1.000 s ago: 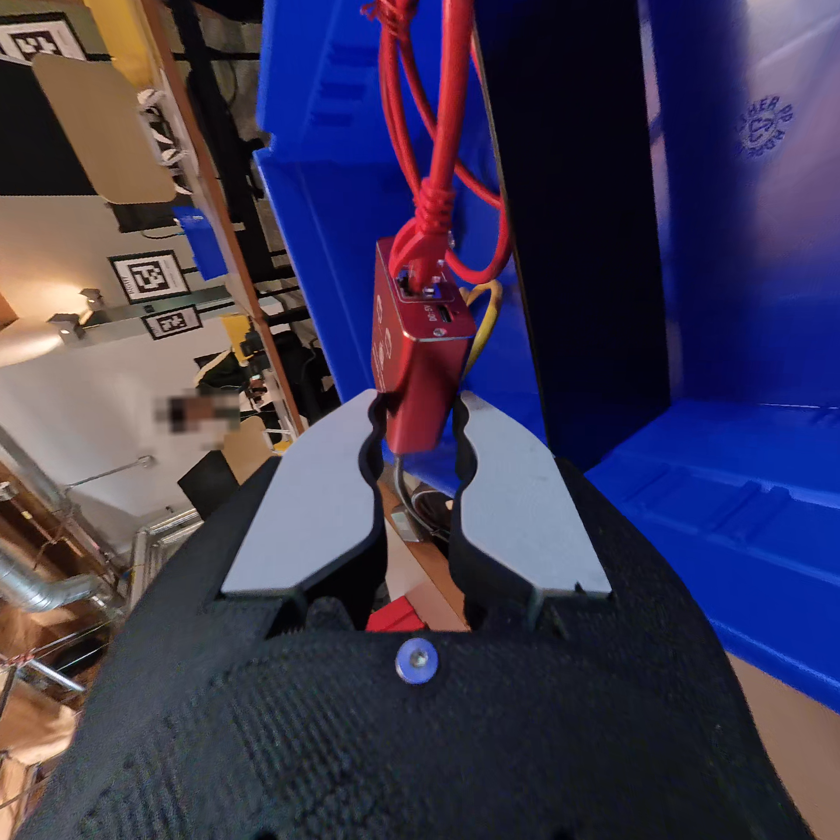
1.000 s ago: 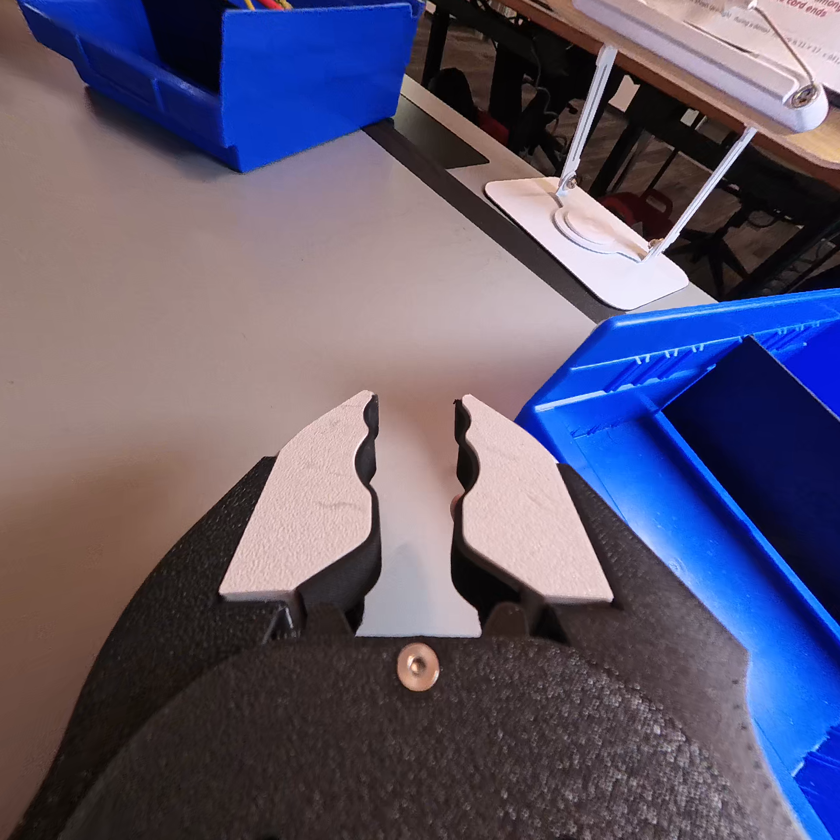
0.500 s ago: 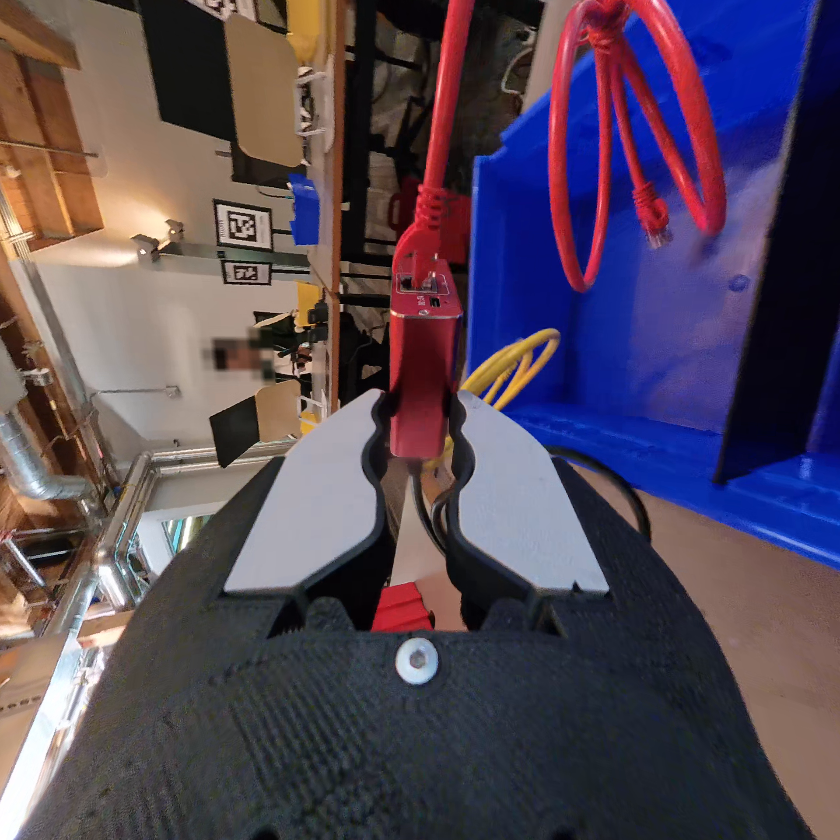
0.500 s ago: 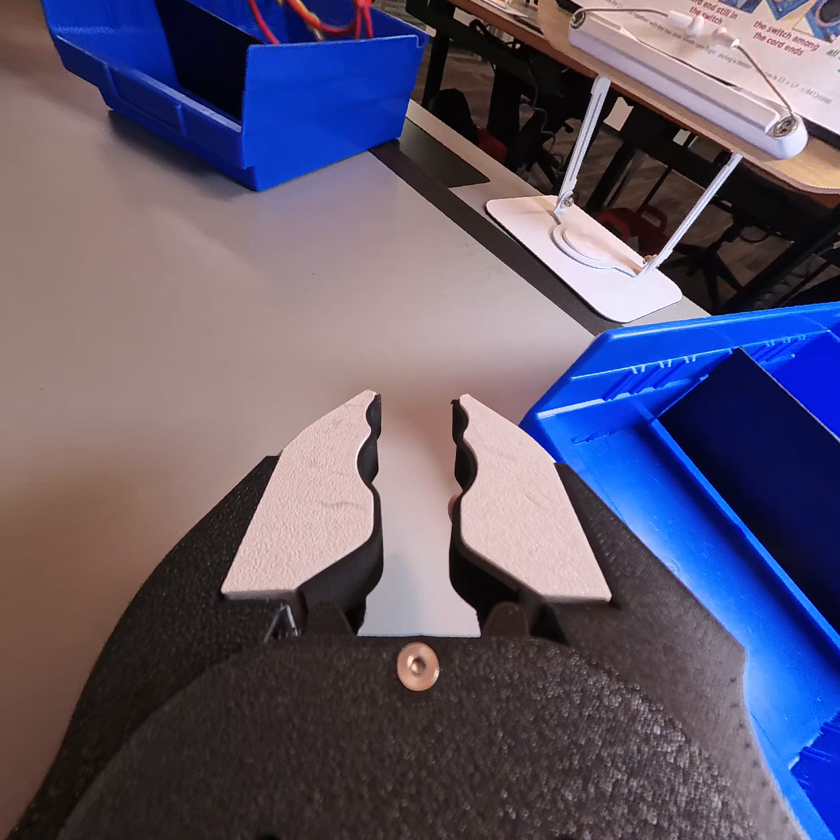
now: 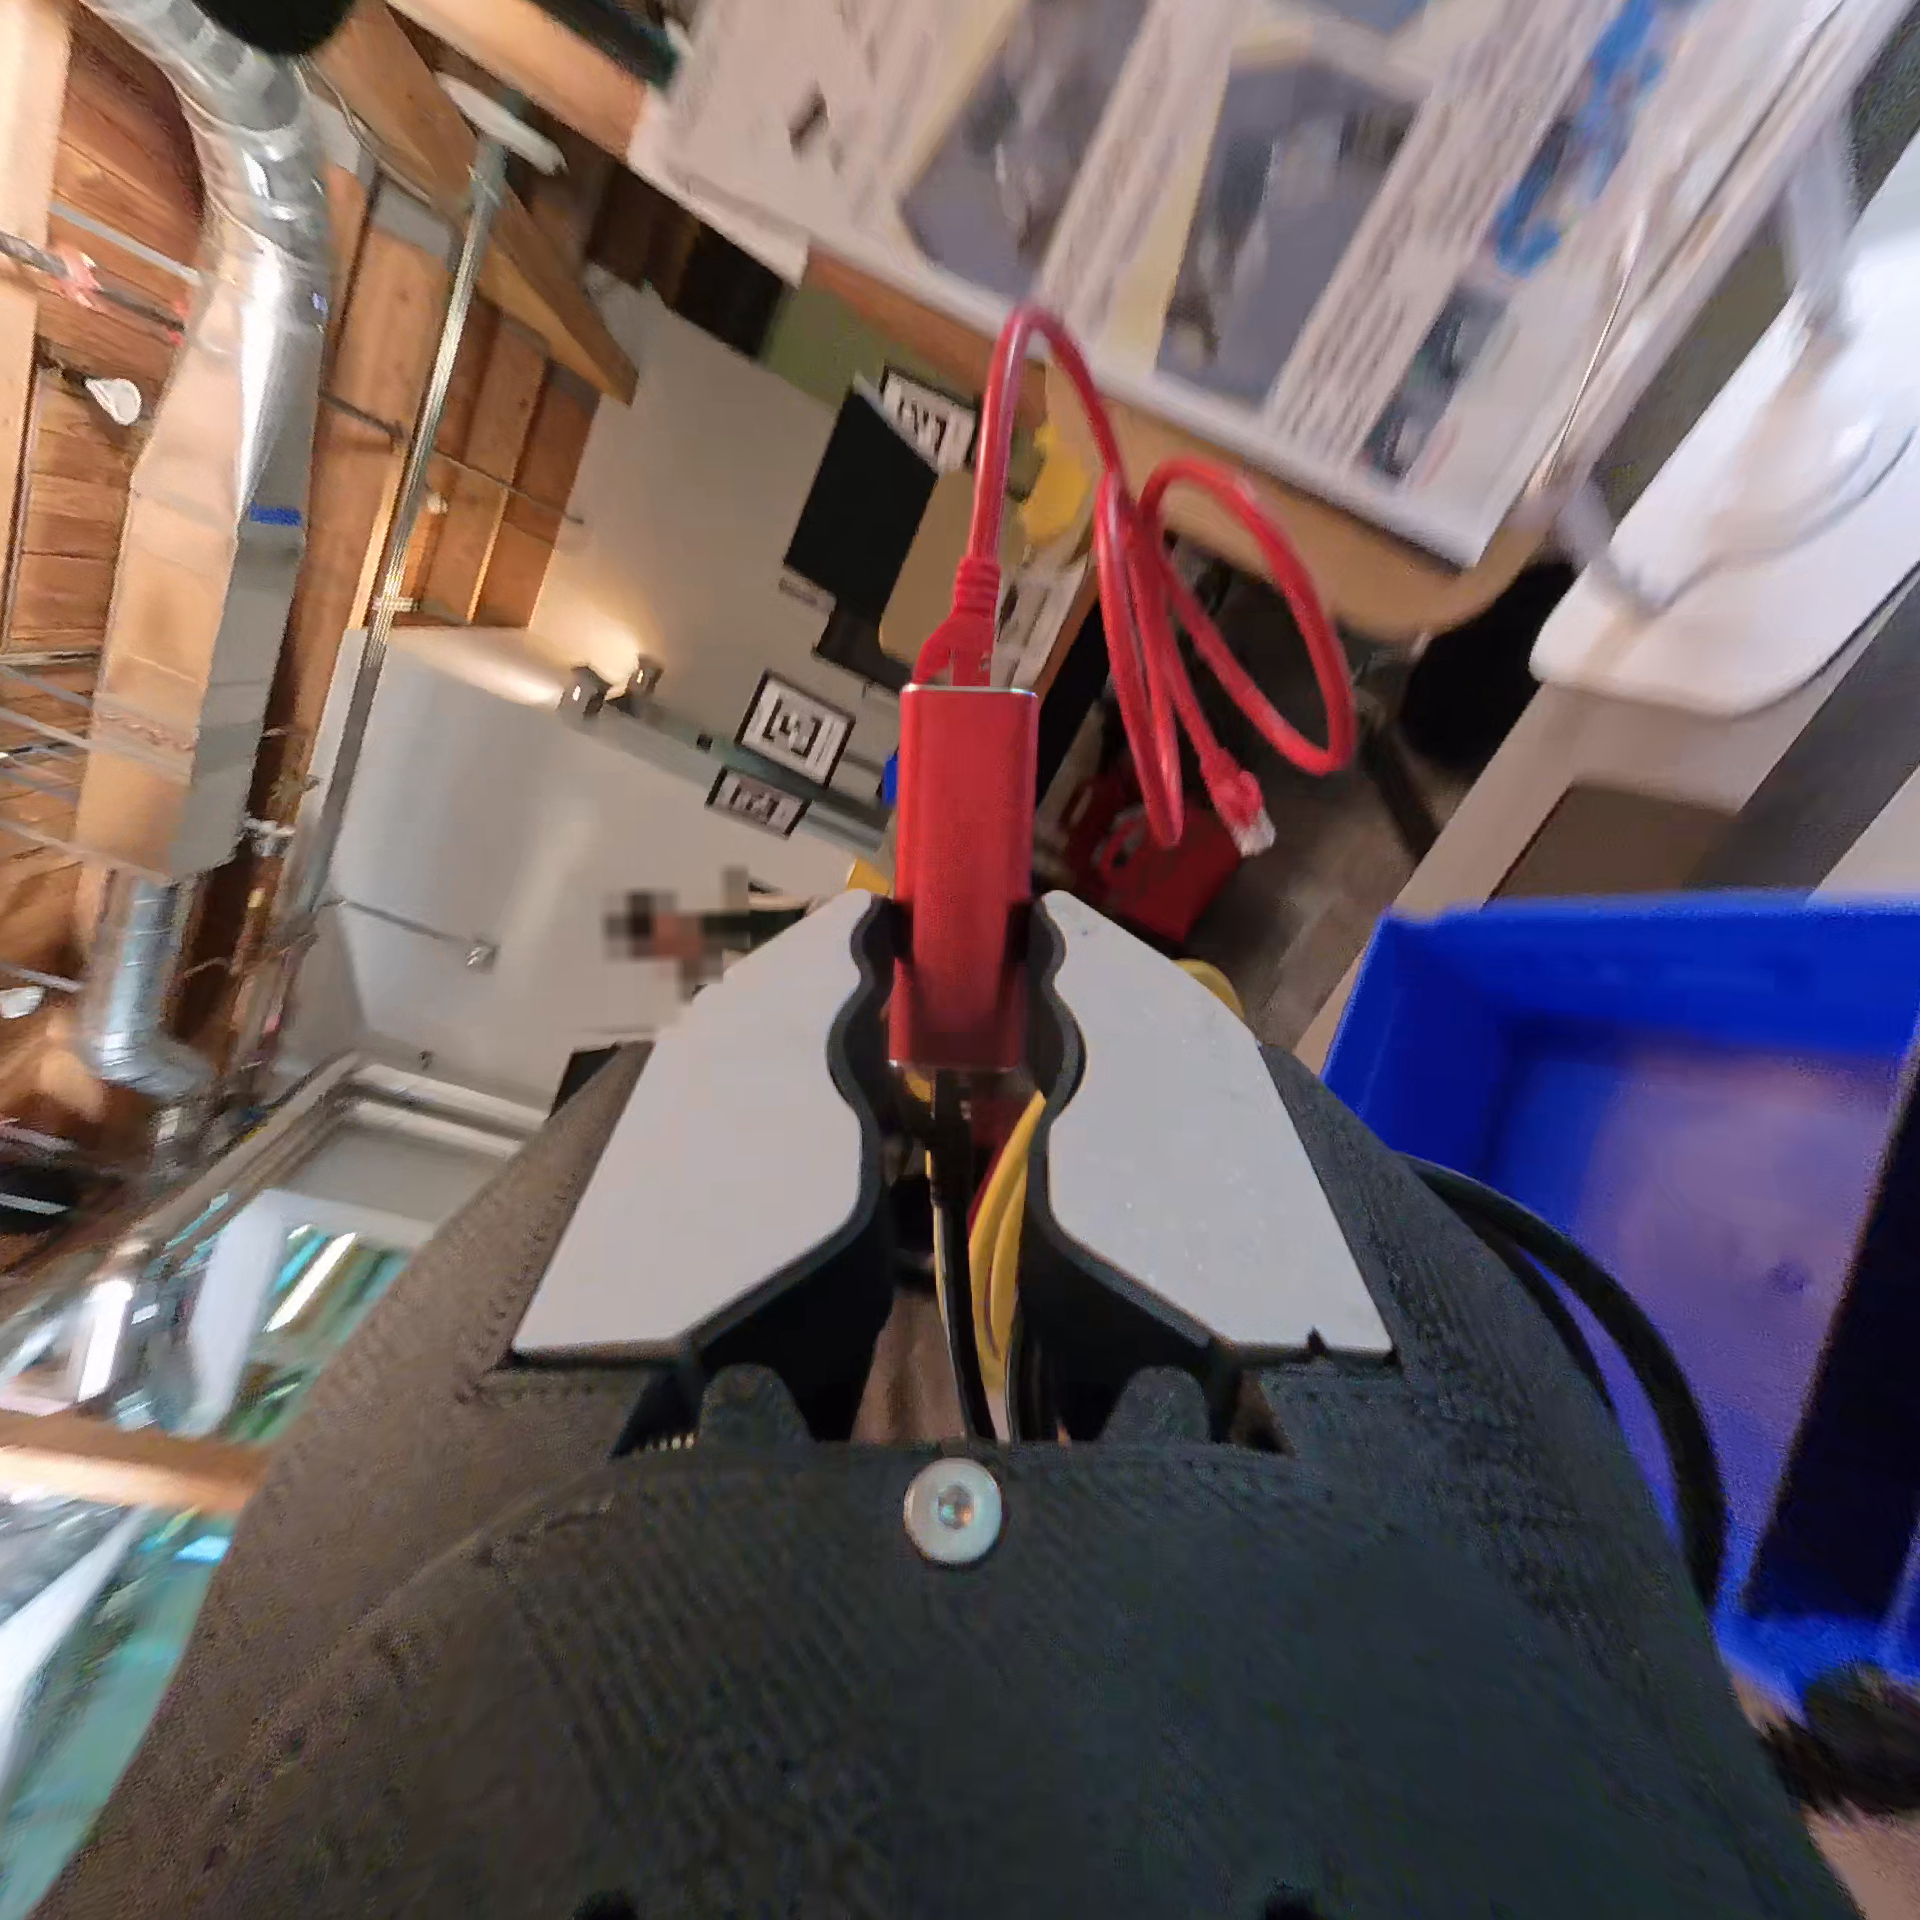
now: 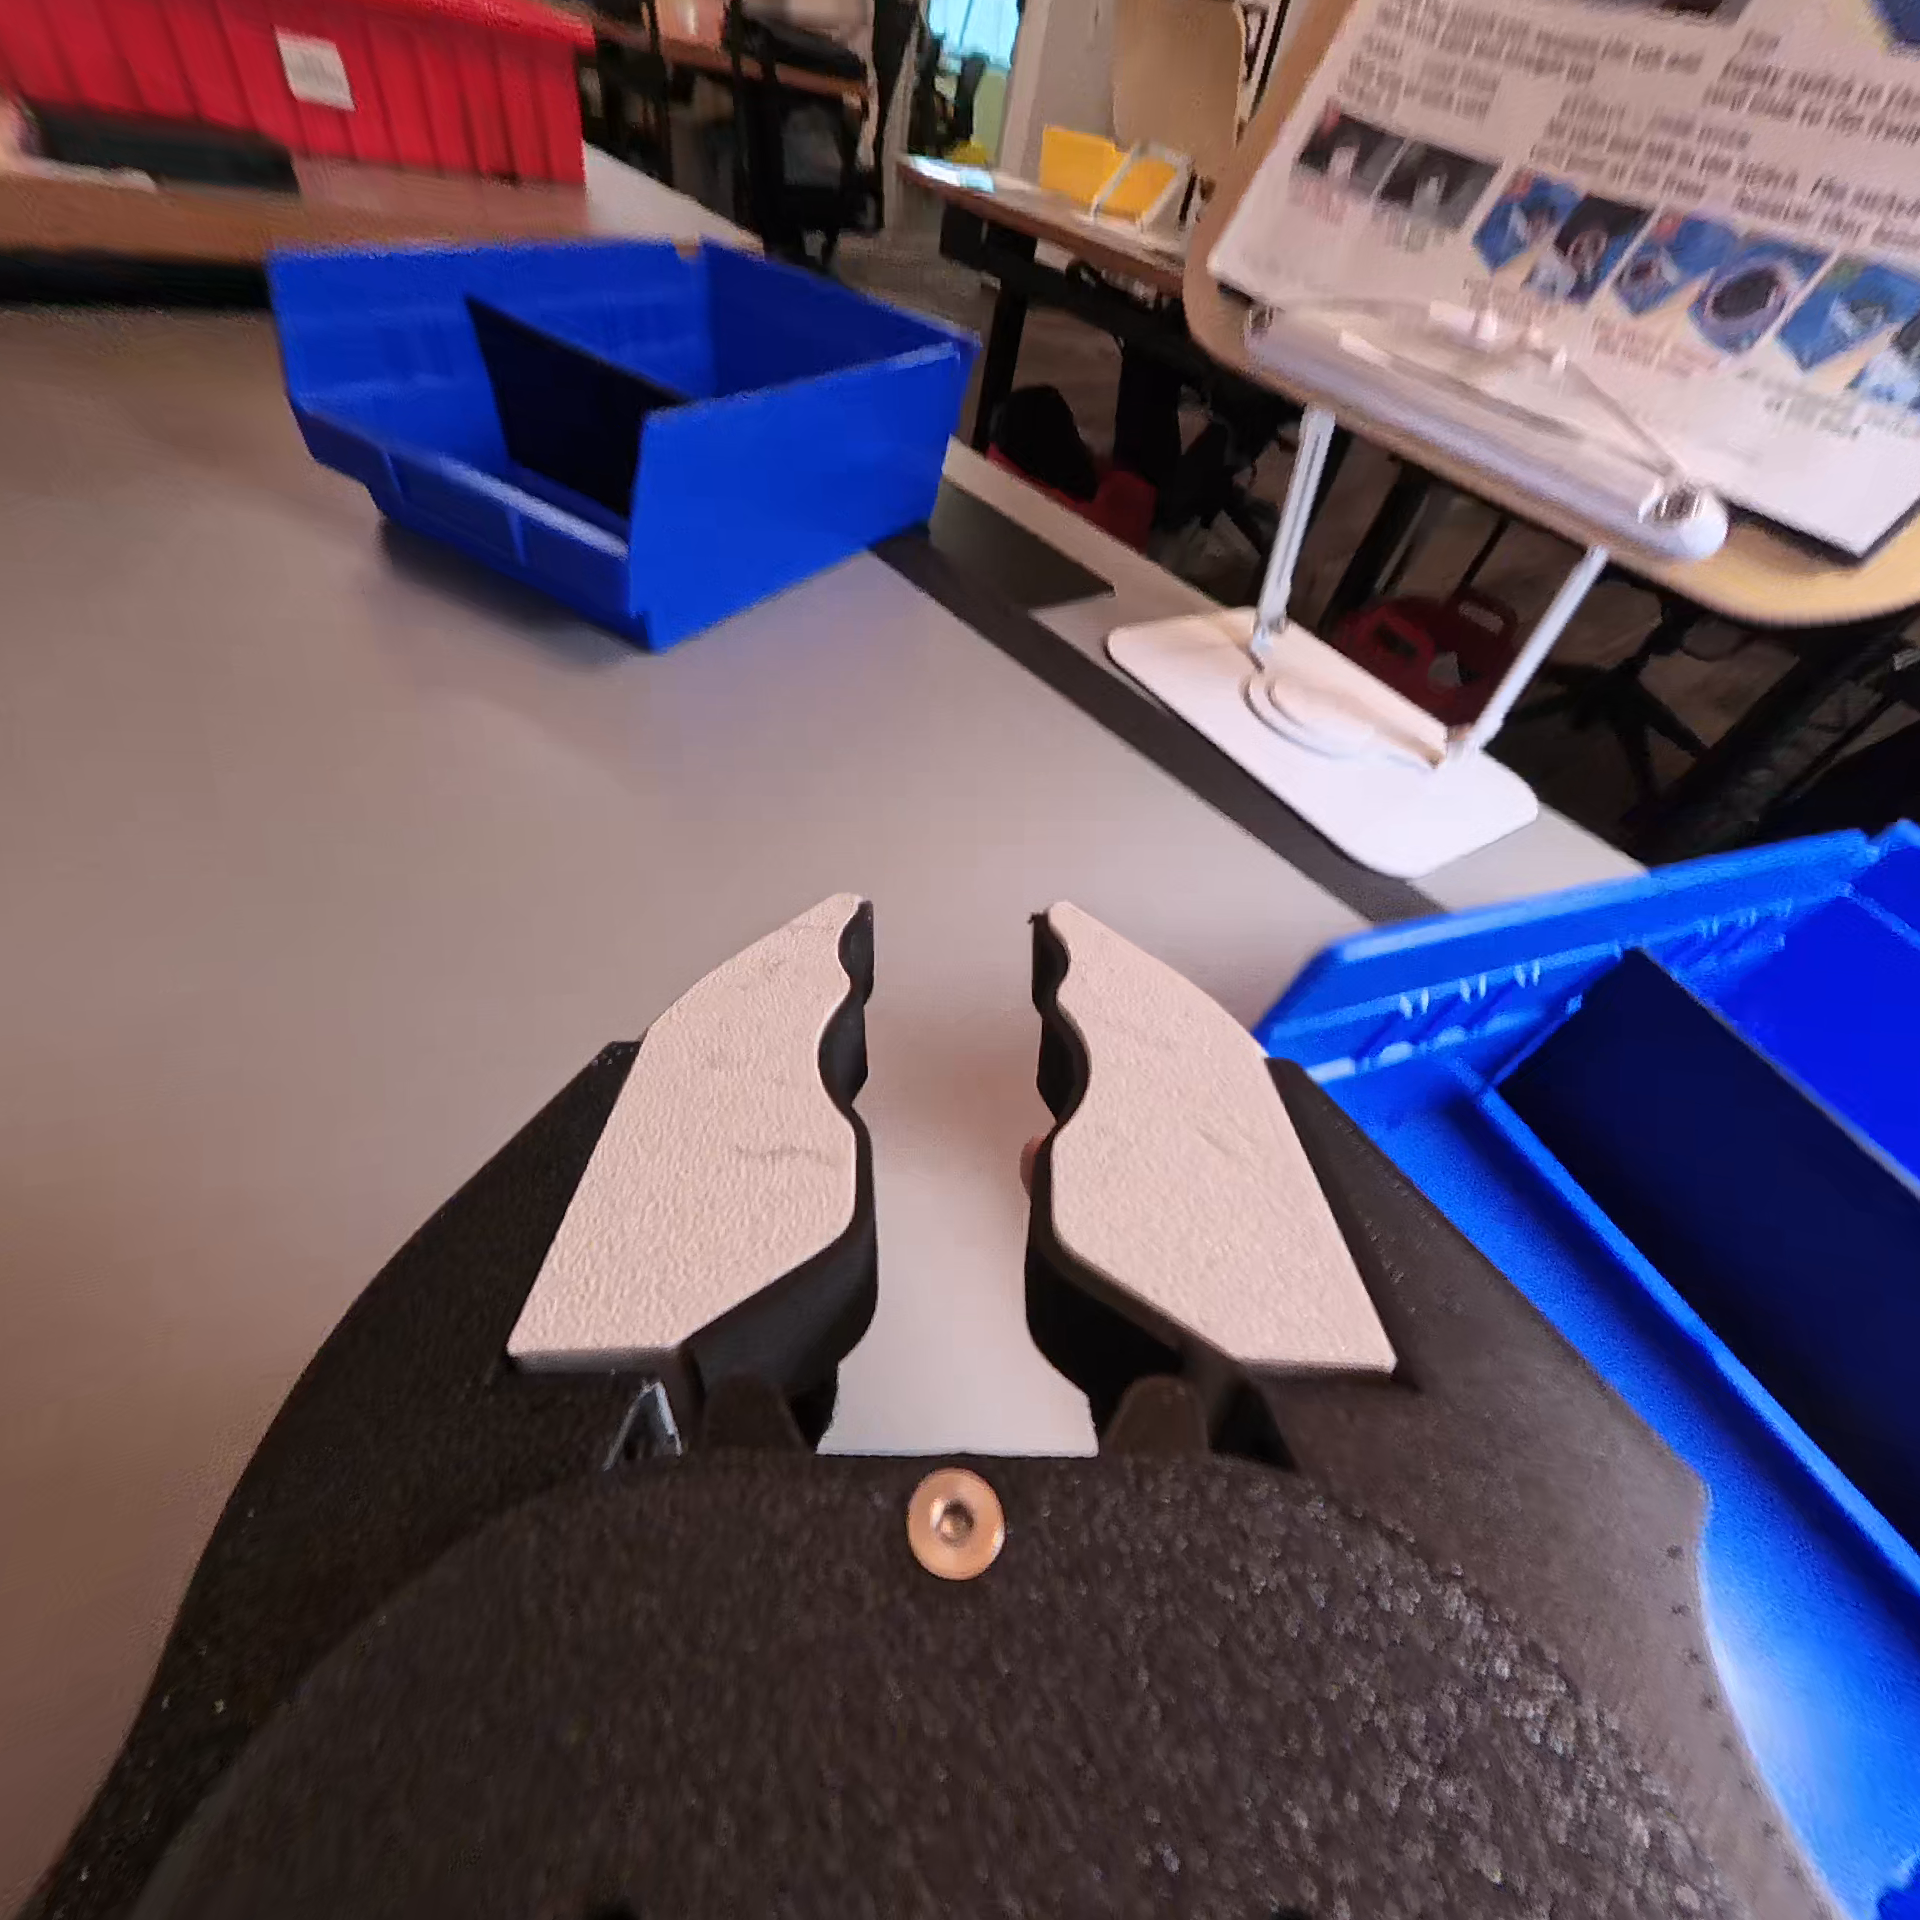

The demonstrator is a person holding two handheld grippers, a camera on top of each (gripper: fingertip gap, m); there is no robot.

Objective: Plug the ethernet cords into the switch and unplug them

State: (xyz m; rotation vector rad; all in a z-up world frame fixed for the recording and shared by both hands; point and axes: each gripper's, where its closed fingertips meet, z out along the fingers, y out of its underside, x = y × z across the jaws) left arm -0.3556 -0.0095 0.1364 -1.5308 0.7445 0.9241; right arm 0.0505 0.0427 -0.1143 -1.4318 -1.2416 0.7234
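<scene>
My left hand-held gripper (image 5: 961, 914) is clamped on the red switch (image 5: 964, 868), its fingers (image 5: 727, 1153) pressing the two long sides of the lower half of the casing. The switch is lifted clear of the surface and stands out beyond the fingertips, pointing away from me. One red ethernet cord (image 5: 1195, 623) is seated in the far end of the switch; it arches upward, drops in a hanging loop to the right, and its free plug (image 5: 1242, 810) dangles loose, connected to nothing. A yellow cord (image 5: 1003, 1226) and a black cable (image 5: 951, 1247) run from the near end of the switch through the gap between my fingers. A blue bin (image 5: 1621, 1039) sits near right in the left wrist view, which is tilted and partly blurred.

My right hand-held gripper (image 6: 945, 920) is parted by a moderate gap and holds nothing; bare grey surface (image 6: 312, 883) shows between its fingers (image 6: 717, 1143). It sits low over the surface. A second blue bin (image 6: 748, 488) with a dark divider stands far left. Another blue bin (image 6: 1455, 997) lies just beside the gripper at near right. A white document stand (image 6: 1340, 727) carrying a printed sheet rests at the far right edge.
</scene>
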